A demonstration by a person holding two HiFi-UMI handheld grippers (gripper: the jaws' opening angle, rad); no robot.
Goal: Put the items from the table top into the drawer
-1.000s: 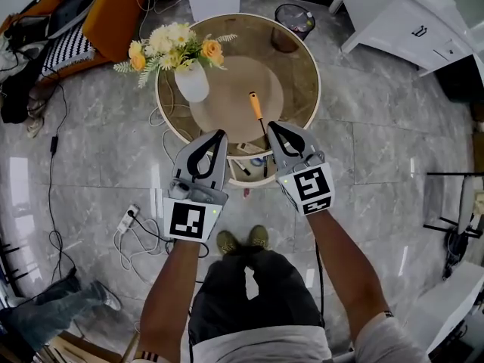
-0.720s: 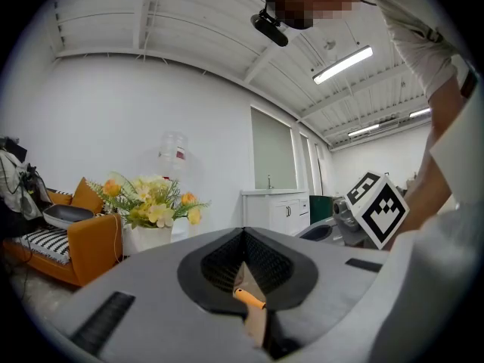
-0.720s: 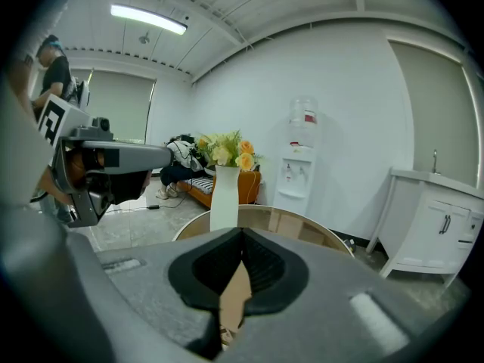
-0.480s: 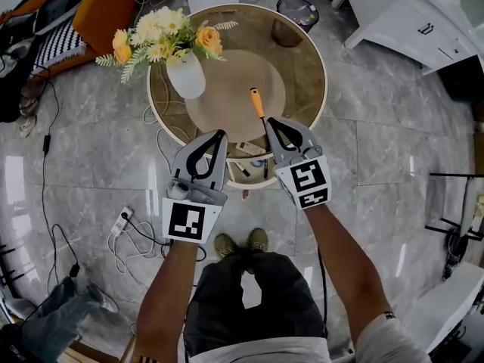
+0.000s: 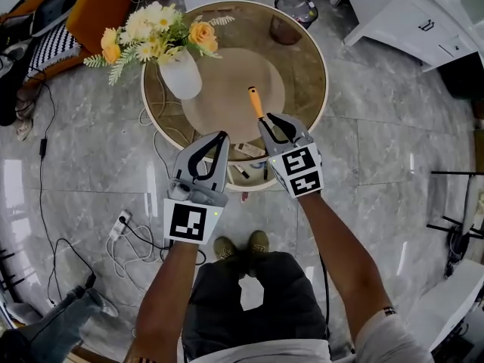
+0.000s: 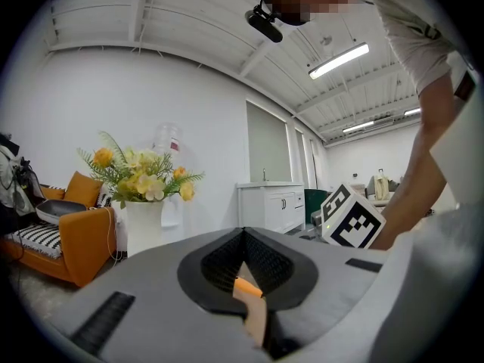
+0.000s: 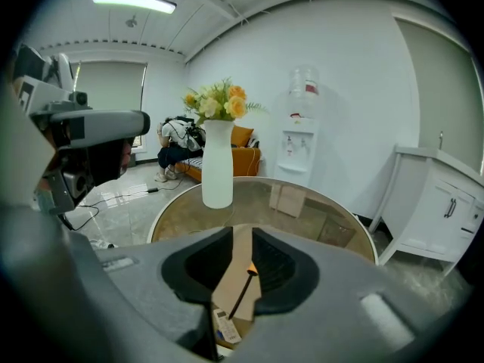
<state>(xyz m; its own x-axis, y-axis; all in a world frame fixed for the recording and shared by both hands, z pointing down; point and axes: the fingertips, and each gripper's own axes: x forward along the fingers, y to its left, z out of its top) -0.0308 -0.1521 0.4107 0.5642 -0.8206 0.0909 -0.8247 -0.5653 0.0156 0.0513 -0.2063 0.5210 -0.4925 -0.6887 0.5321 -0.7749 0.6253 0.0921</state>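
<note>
Firstly, in the head view, a round glass surface carried a white vase of flowers and the screwdriver with an orange handle. The screwdriver lay on the top, close to the front edge. The drawer stood open under that edge, with some small things inside. The left gripper was just left of the drawer, its jaws together and nothing clamped. The right gripper had its tips at the dark shaft of the screwdriver.

Next, in the left gripper view, the tips of the left gripper met each other, and the vase stood behind at the left.

Finally, in the right gripper view, the jaws of the right gripper were opening, with a clear gap. The screwdriver showed in this gap, lying on the surface, and the pads did not press on it. A small white item lay lower, in the drawer. The vase stood upright farther back.
</note>
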